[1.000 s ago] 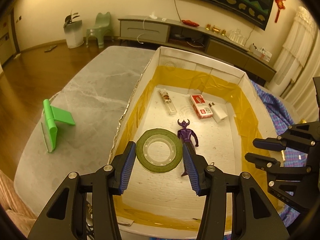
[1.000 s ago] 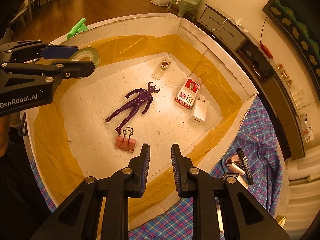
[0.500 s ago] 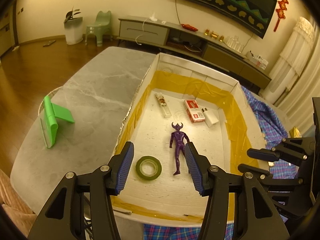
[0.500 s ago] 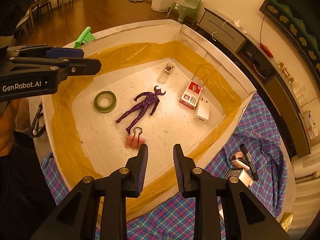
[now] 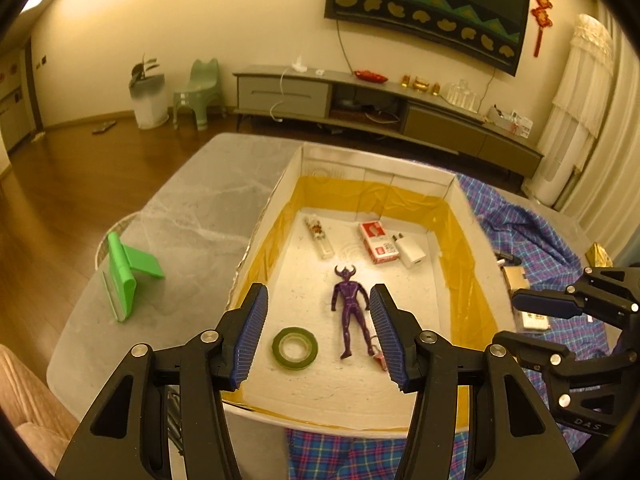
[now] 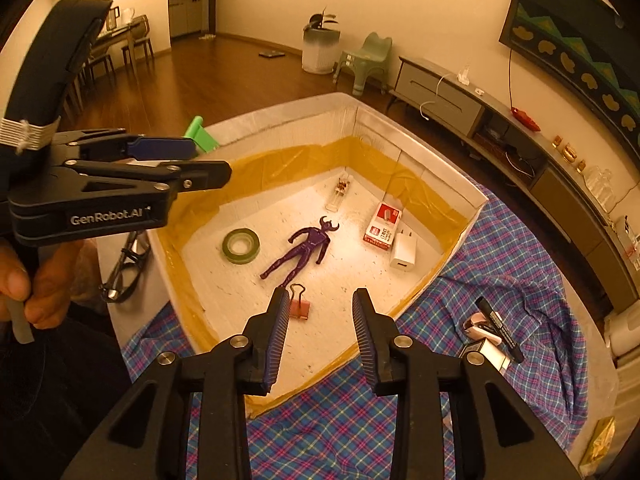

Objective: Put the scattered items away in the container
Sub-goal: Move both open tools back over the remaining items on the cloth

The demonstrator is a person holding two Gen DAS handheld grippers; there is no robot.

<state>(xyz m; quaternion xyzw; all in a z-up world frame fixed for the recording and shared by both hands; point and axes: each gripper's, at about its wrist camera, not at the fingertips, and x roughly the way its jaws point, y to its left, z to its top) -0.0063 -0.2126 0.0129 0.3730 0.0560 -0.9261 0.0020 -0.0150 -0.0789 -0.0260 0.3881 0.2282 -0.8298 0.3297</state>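
Observation:
The white box (image 5: 464,216) with yellow tape inside holds a green tape roll (image 5: 295,347) (image 6: 241,245), a purple figure (image 5: 351,300) (image 6: 304,249), a pink binder clip (image 6: 299,306), a red packet (image 5: 378,241), a white charger (image 5: 409,251) and a small bottle (image 5: 320,233). My left gripper (image 5: 318,336) is open and empty, high above the box's near end. My right gripper (image 6: 321,332) is open and empty above the box's near corner. A green stand (image 5: 124,276) sits on the table left of the box.
On the plaid cloth (image 6: 500,280) right of the box lie a black marker (image 6: 499,329), a pink item (image 6: 478,326) and a small white box (image 6: 489,353). Glasses (image 6: 124,272) lie by the box's left wall. The grey marble table (image 5: 192,216) extends left.
My left gripper let go of the green tape roll, which now lies on the box floor, and rose and drew back. My right gripper opened wider and also drew back.

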